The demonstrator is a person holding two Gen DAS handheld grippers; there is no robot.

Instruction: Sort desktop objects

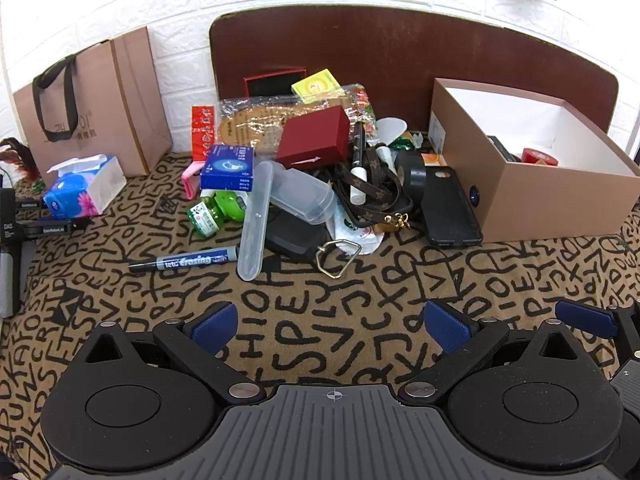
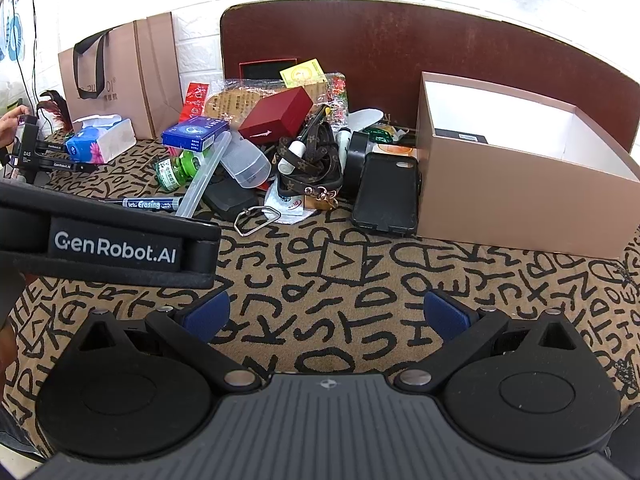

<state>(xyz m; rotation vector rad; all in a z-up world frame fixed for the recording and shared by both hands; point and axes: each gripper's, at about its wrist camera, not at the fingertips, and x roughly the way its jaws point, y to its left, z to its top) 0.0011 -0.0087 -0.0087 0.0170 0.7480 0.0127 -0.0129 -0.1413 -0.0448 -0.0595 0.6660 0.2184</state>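
- The left tongs (image 1: 330, 326) stand wide apart and hold nothing, hovering over bare patterned cloth on the bench (image 1: 280, 320), short of the pile.
- The right tongs (image 2: 326, 316) are likewise spread wide and empty, over the same cloth.
- The things to sort lie in a heap ahead of both tongs, to the left of the open cardboard box (image 1: 532, 184), which stands at the far right against the brown board.
- Nearest the left tongs, at the heap's front edge, lies the marker pen (image 1: 186, 261); its long axis runs roughly crosswise to the tongs' line of sight, cap end pointing away from the box.
- Just beside it, on the box side, a clear plastic tube (image 1: 256, 222) lies nearly end-on to the tongs, its far end propped on the heap.
- A metal ring clip (image 1: 338, 258) lies flat on the cloth between the tube and the box.
- The black phone case (image 2: 386, 192) lies touching the box wall, long axis pointing away from the tongs; I judge the right tongs the nearer to it.
- My judgement: the pen suits the left tongs without any turn of the wrist, since the fingers would close across its narrow width.
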